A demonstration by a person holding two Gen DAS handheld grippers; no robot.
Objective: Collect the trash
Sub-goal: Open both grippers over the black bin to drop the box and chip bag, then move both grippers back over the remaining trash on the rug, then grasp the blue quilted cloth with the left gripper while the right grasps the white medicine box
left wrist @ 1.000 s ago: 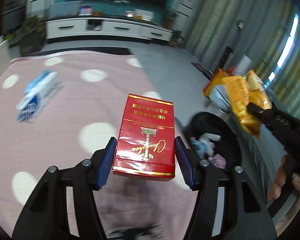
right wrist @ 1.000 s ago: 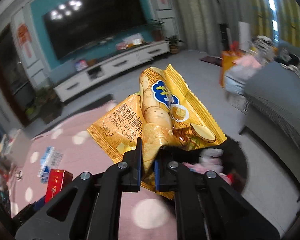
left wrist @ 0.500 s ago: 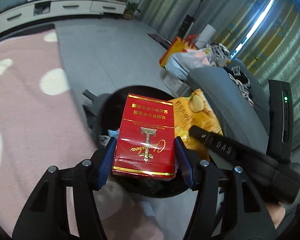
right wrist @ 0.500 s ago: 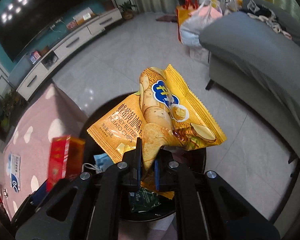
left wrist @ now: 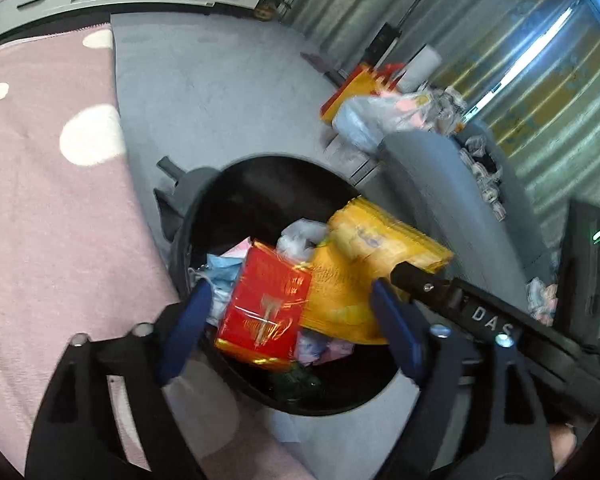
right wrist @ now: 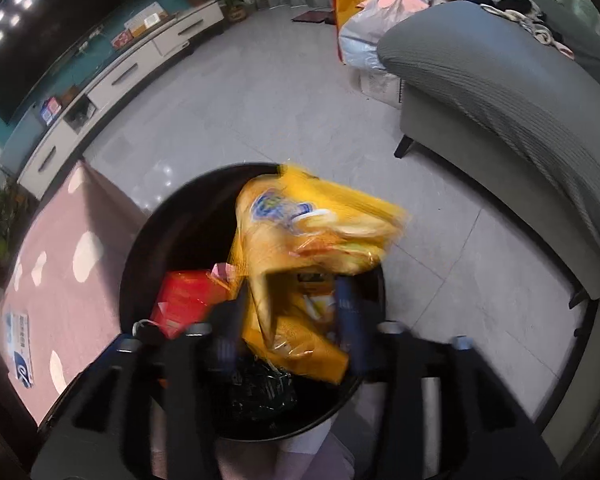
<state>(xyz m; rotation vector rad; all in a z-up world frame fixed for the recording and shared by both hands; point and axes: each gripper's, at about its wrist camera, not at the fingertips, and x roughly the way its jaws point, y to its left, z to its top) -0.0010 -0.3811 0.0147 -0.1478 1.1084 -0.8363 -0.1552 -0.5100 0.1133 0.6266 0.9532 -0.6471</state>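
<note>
Left tool (left wrist: 292,320) is wide open, holding nothing; red box (left wrist: 266,304) sits loose between its fingers, over the black bin (left wrist: 260,184). Right tool (right wrist: 292,320) is also open; yellow chip bag (right wrist: 300,248), blurred, at 12 o'clock above bin.

Grey floor and pink rug

The black trash bin (right wrist: 140,240) stands on the grey floor (right wrist: 280,100) beside the pink dotted rug (left wrist: 40,200); a blue-and-white packet (right wrist: 19,350) lies on the rug.
</note>
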